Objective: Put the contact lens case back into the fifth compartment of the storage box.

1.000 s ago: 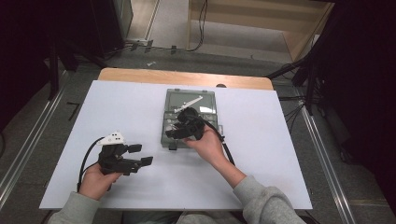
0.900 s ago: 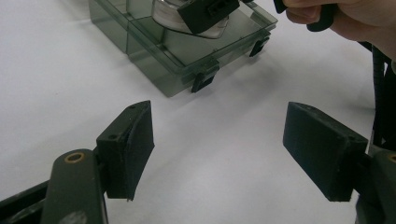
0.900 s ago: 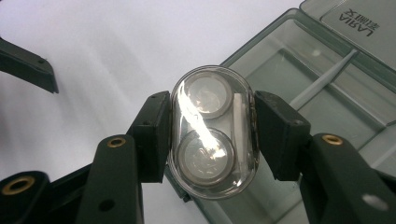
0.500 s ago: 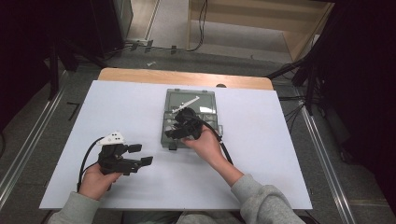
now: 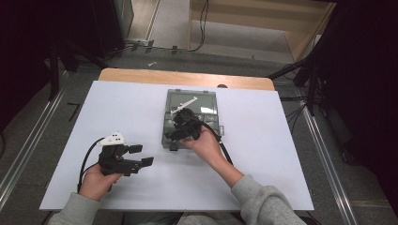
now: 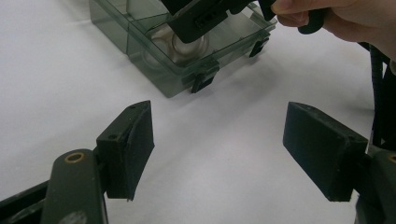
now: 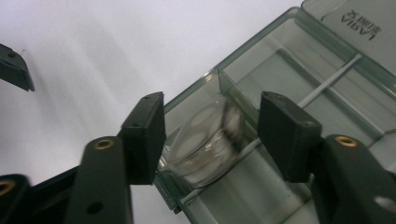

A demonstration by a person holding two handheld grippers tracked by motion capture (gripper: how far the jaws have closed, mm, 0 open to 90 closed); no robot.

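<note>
The right hand-held gripper hangs over the near left compartment of the clear box, which lies open on the white bench. Its jaws have just been opening; they stand spread to either side of a small glass cup that lies tilted in that compartment, pads clear of it. The left hand-held gripper rests on the bench left of the box, well apart from it, jaws spread wide with nothing between them.
</note>
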